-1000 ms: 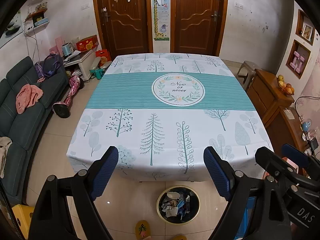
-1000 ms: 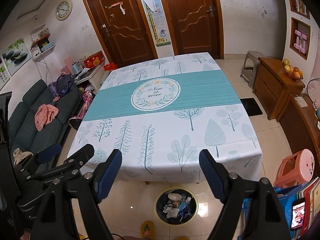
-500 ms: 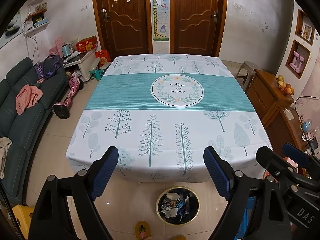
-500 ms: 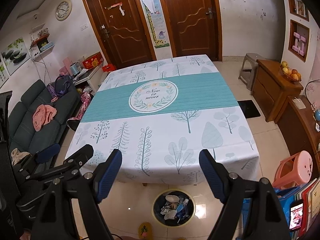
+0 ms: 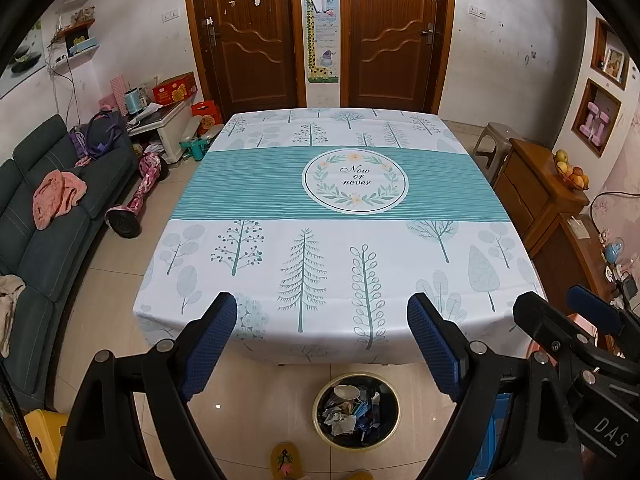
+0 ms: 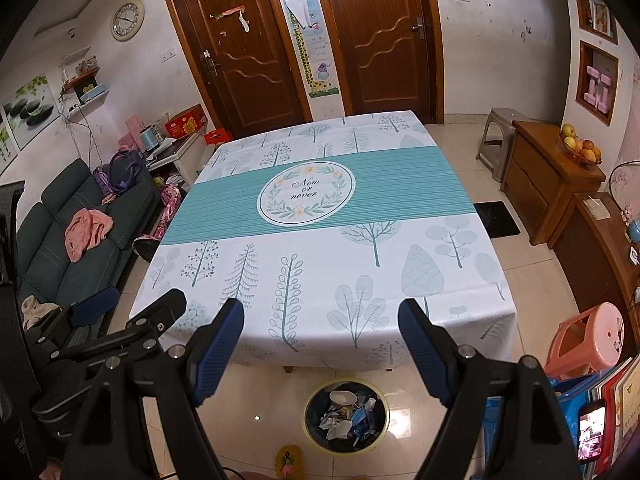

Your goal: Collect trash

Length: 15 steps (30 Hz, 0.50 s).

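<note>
A round trash bin (image 5: pixel 357 411) stands on the floor in front of the table and holds crumpled paper and scraps; it also shows in the right wrist view (image 6: pixel 345 414). The table (image 5: pixel 340 216) has a white and teal tree-print cloth with nothing on it. My left gripper (image 5: pixel 322 344) is open and empty, held high above the table's near edge. My right gripper (image 6: pixel 322 344) is open and empty at about the same height, to the right of the left one; it shows in the left wrist view (image 5: pixel 576 320).
A dark sofa (image 5: pixel 44 216) with a pink cloth stands at the left. Wooden cabinets (image 5: pixel 540 204) with a fruit bowl line the right wall. A pink stool (image 6: pixel 592 336) and books sit at the near right. A slipper (image 5: pixel 285 459) lies by the bin.
Both grippers have drifted slightly back and up from the table, so the table and bin look a little farther. Both stay open and empty.
</note>
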{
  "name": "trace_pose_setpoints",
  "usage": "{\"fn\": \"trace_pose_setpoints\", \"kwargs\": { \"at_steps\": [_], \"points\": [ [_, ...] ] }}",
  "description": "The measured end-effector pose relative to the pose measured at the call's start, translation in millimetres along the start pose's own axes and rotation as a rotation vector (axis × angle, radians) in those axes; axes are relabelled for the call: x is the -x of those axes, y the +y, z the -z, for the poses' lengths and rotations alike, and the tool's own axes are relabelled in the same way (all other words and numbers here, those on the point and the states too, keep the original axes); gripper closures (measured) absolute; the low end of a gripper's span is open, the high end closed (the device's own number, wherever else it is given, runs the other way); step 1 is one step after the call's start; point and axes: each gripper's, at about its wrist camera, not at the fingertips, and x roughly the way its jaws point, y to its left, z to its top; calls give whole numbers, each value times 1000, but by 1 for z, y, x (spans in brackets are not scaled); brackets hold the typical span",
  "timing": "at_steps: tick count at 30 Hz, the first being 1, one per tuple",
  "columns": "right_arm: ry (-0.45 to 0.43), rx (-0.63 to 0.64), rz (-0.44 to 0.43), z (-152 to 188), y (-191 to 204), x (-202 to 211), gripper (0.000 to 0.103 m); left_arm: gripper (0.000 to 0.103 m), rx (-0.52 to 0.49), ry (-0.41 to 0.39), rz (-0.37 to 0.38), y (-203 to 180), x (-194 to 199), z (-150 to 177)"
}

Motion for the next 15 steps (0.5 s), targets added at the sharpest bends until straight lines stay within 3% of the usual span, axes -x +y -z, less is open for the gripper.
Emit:
{"fn": "trace_pose_setpoints", "kwargs": {
  "at_steps": [15],
  "points": [
    [-2,11,4,3,0,4,23,17,5,4,-3,2,3,2]
  ]
}}
